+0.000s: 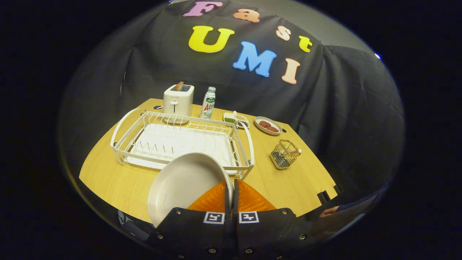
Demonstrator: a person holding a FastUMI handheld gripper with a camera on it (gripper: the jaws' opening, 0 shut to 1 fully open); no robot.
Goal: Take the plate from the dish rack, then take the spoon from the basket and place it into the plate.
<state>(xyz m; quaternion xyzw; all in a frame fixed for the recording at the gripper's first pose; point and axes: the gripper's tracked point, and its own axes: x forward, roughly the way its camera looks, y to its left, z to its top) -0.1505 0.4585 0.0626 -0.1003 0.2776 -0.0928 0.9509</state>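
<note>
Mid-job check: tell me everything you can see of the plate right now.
The plate is round, off-white, shallow, glossy like ceramic or melamine, and looks empty. It is out of the dish rack, tilted up on edge just ahead of the gripper, whose two fingers are closed on its rim. It hangs over the wooden table, in front of the rack's near rail.

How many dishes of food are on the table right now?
2: a small white divided dish beside the bottle, and an oval plate with brown pieces just right of it. More could hide behind the white plate in the gripper.
</note>
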